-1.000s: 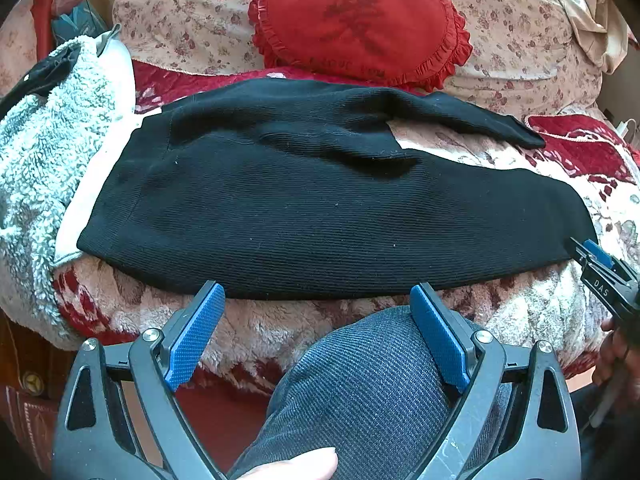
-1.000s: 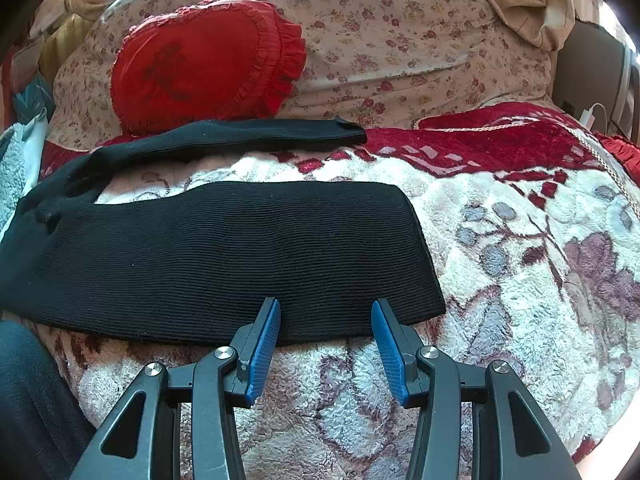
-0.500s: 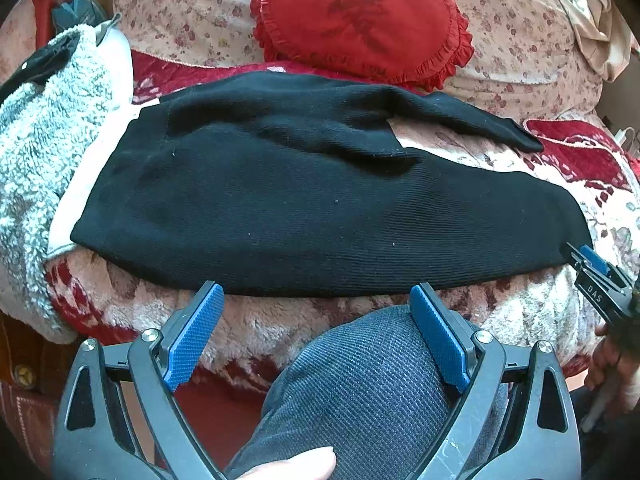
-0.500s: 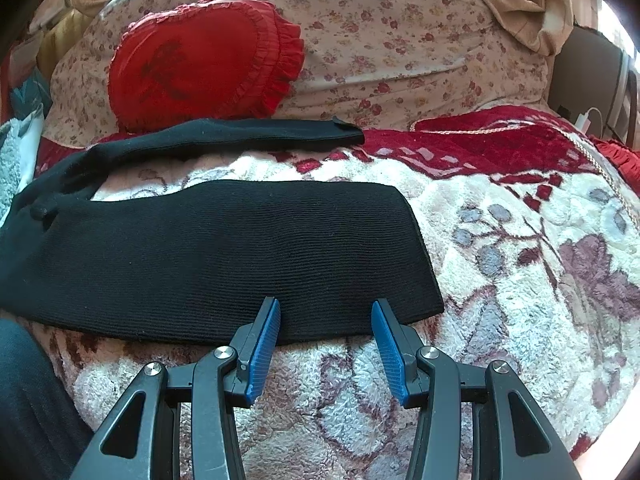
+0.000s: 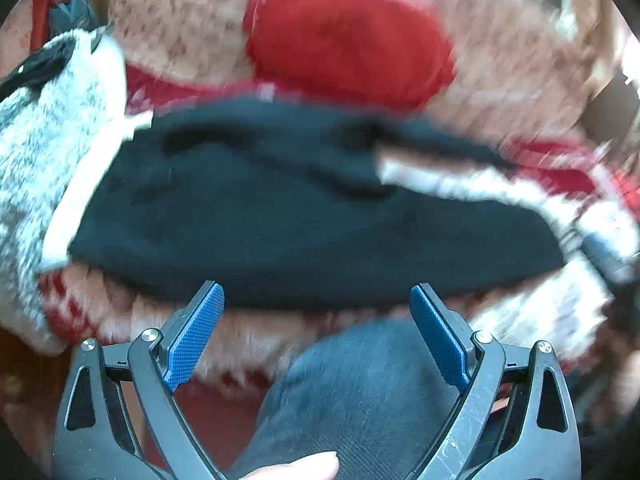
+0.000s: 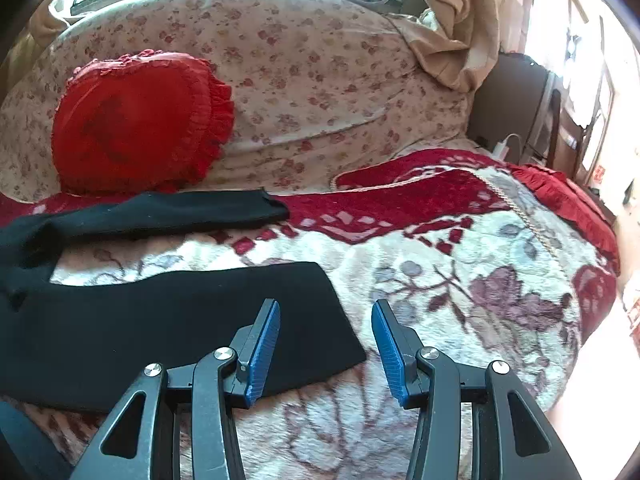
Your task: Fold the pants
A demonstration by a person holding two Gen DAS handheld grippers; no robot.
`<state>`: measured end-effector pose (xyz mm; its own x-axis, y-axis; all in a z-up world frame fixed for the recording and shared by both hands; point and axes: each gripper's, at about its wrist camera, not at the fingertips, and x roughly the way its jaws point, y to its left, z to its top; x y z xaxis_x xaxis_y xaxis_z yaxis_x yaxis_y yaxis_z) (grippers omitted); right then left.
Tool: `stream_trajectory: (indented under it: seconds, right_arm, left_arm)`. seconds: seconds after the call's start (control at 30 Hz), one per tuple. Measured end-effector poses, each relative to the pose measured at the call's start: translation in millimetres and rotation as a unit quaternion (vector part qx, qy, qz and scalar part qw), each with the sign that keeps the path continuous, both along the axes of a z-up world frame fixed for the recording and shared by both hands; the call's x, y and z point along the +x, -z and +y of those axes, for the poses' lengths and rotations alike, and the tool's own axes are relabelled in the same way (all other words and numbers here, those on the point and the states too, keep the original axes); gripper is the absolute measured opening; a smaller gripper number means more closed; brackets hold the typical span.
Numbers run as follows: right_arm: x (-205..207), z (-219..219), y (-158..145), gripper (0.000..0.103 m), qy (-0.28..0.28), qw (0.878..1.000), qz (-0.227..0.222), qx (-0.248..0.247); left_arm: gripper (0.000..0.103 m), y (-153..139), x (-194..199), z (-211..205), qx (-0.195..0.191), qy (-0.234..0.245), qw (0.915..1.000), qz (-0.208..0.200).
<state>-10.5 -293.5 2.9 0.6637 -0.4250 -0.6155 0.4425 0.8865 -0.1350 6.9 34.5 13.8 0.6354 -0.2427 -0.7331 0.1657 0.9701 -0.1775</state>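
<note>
Black ribbed knit pants [image 6: 160, 320], flat along the near edge of the floral plush-blanketed bed [image 6: 480, 300], unfolded; left hand-held gripper [image 5: 316, 316] and right hand-held gripper [image 6: 325, 328] both open, empty, poised above; next needs gripping near hem and waist.

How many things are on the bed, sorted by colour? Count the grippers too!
Black: 1, the pants
Red: 1, the heart-shaped cushion
Red and cream: 1, the floral blanket
Pink flowered: 1, the big pillow
Grey-white: 1, the fleece garment
Blue-padded: 2, the left gripper and the right gripper
Total: 7
</note>
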Motion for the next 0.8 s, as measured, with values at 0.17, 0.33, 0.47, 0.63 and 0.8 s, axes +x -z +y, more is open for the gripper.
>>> stream_trajectory:
  seconds: [0.17, 0.33, 0.47, 0.63, 0.8]
  right_arm:
    - [22.9, -9.5, -17.8, 0.045, -0.029, 0.999, -0.022, 0.015]
    - [76.0, -56.5, -45.1, 0.045, -0.063, 0.985, -0.056, 0.153]
    - [124.3, -80.2, -57.5, 0.045, -0.062, 0.978, -0.041, 0.196]
    - [189.9, -102.9, -42.9, 0.045, -0.081, 0.966, 0.013, 0.246]
    - [235.2, -113.7, -7.2, 0.045, -0.107, 0.957, 0.05, 0.266]
  left_arm:
    - [0.102, -31.0, 33.2, 55.6, 0.022, -0.066, 0.994, -0.085]
    - [0.102, -14.7, 95.8, 92.2, 0.037, -0.048, 0.9981, -0.012]
    - [0.102, -4.9, 121.4, 107.1, 0.019, -0.029, 0.9989, 0.03]
    - [0.102, -4.1, 144.1, 105.3, 0.017, -0.025, 0.9981, 0.053]
    - [0.099, 3.2, 157.1, 94.4, 0.056, -0.039, 0.9961, 0.055]
